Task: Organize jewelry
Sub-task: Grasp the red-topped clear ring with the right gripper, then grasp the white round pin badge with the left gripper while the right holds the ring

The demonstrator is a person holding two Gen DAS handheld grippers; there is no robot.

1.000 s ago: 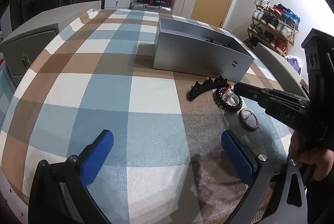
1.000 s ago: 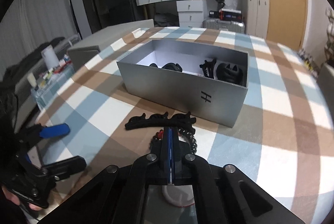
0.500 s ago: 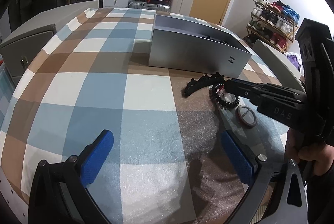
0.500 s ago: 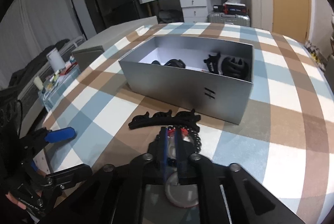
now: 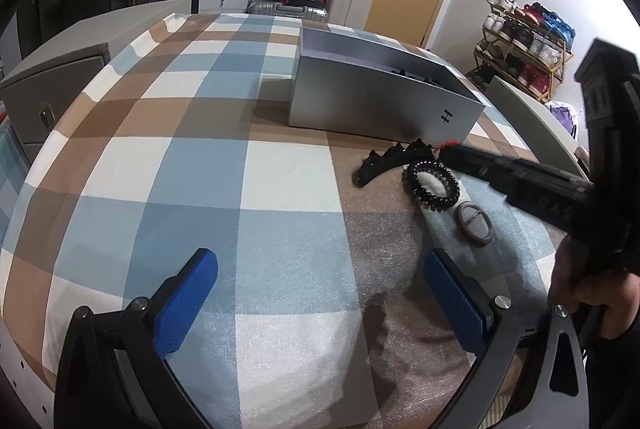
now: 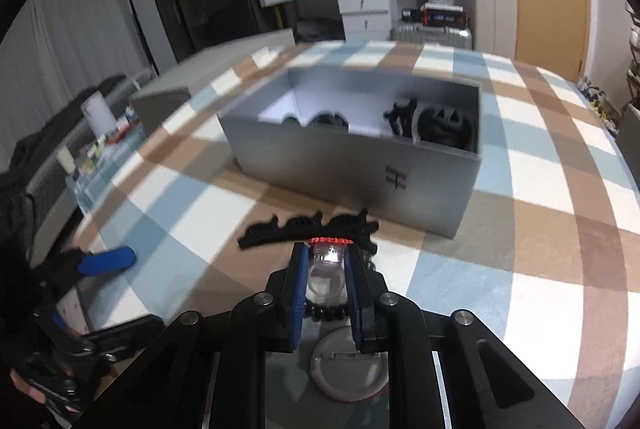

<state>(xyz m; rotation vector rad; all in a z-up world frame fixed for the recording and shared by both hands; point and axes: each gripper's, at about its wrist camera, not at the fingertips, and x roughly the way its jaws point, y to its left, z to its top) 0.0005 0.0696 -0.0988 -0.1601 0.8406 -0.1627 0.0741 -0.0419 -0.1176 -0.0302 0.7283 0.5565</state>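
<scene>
My right gripper (image 6: 327, 263) is shut on a small clear piece with a red ridged rim (image 6: 329, 256) and holds it above the table. Below it lie a black spiky headband (image 6: 308, 227), a black bead bracelet (image 5: 431, 184) and a round grey brooch (image 5: 474, 227). The open grey box (image 6: 360, 165) stands behind them and holds several dark pieces (image 6: 438, 123). In the left wrist view the right gripper (image 5: 450, 153) reaches in from the right near the box (image 5: 380, 105). My left gripper (image 5: 320, 295) is open and empty, low over the checked cloth.
A checked blue, brown and white cloth (image 5: 200, 165) covers the table. A grey cabinet (image 5: 52, 81) stands to the left. Drawers, suitcases (image 6: 430, 33) and a shoe rack (image 5: 528, 37) stand behind the table.
My right gripper has closed on the clear red-rimmed piece inside the bead bracelet and lifted it up toward the box. The left gripper has barely moved.
</scene>
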